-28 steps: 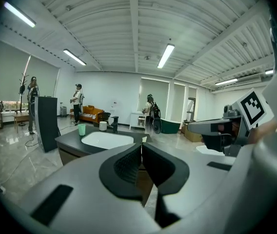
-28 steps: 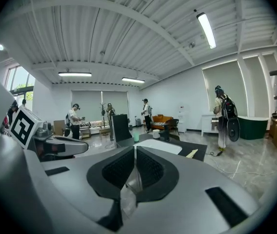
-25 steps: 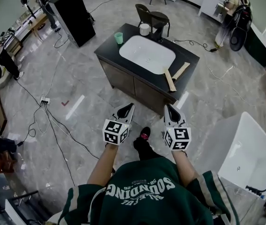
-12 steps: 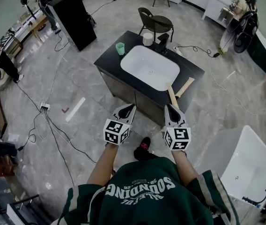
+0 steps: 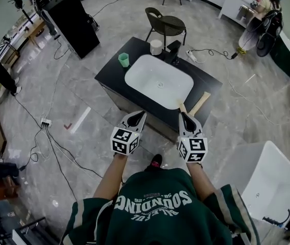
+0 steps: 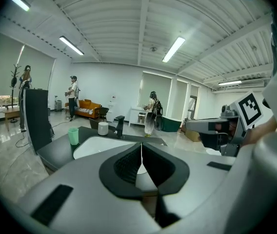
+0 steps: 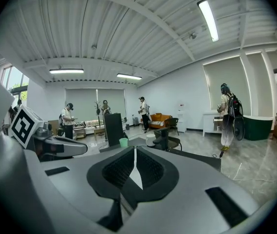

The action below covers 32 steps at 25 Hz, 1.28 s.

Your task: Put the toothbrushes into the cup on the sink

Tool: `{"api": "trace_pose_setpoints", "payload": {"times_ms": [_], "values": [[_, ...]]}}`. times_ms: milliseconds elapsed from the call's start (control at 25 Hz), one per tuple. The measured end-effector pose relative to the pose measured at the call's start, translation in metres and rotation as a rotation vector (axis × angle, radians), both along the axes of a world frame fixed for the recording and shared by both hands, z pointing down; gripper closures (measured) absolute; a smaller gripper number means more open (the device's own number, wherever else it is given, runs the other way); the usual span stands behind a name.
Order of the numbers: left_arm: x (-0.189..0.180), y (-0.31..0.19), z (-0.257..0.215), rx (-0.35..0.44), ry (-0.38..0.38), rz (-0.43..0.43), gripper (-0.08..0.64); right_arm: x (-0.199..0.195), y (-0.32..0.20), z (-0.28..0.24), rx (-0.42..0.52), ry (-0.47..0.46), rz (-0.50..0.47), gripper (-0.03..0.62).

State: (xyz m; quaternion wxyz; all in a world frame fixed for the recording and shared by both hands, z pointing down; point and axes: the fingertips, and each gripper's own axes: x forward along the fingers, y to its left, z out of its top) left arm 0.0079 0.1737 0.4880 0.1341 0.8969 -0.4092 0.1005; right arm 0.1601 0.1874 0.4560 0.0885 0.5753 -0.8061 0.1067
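Observation:
The black sink counter [image 5: 113,70] with its white basin [image 5: 159,80] stands ahead of me. A green cup [image 5: 123,59] sits at its far left corner, a white cup [image 5: 156,47] beside the black faucet [image 5: 173,51]. Two tan toothbrushes [image 5: 200,102] lie crossed on the counter's near right corner, one partly hidden behind my right gripper [image 5: 183,116]. My left gripper [image 5: 142,115] hovers just short of the counter's near edge. Both are shut and empty. The green cup [image 6: 73,136] shows beyond the shut left gripper [image 6: 141,156]. The right gripper [image 7: 135,167] is shut too, the green cup [image 7: 123,142] far ahead.
A dark chair [image 5: 165,22] stands behind the sink and a tall black cabinet [image 5: 71,22] to the far left. A second white basin [image 5: 272,182] sits at the lower right. Cables and a power strip [image 5: 45,122] run over the floor at left. People stand around the room's edges.
The sink has come closer to the grippers as I moved toward it. Both grippers stayed shut, side by side in front of me.

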Motion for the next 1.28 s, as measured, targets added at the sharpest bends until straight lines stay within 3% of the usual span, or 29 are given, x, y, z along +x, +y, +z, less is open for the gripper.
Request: {"api": "trace_pose_setpoints", "payload": {"times_ms": [760, 1280], "values": [[0.04, -0.068, 0.006, -0.006, -0.027, 0.099, 0.546, 0.042, -0.049, 0.018, -0.034, -0.023, 0.083, 0.549], [0.036, -0.178, 0.027, -0.042, -0.009, 0.224, 0.546, 0.036, -0.133, 0.039, -0.087, 0.002, 0.212, 0.549]]}}
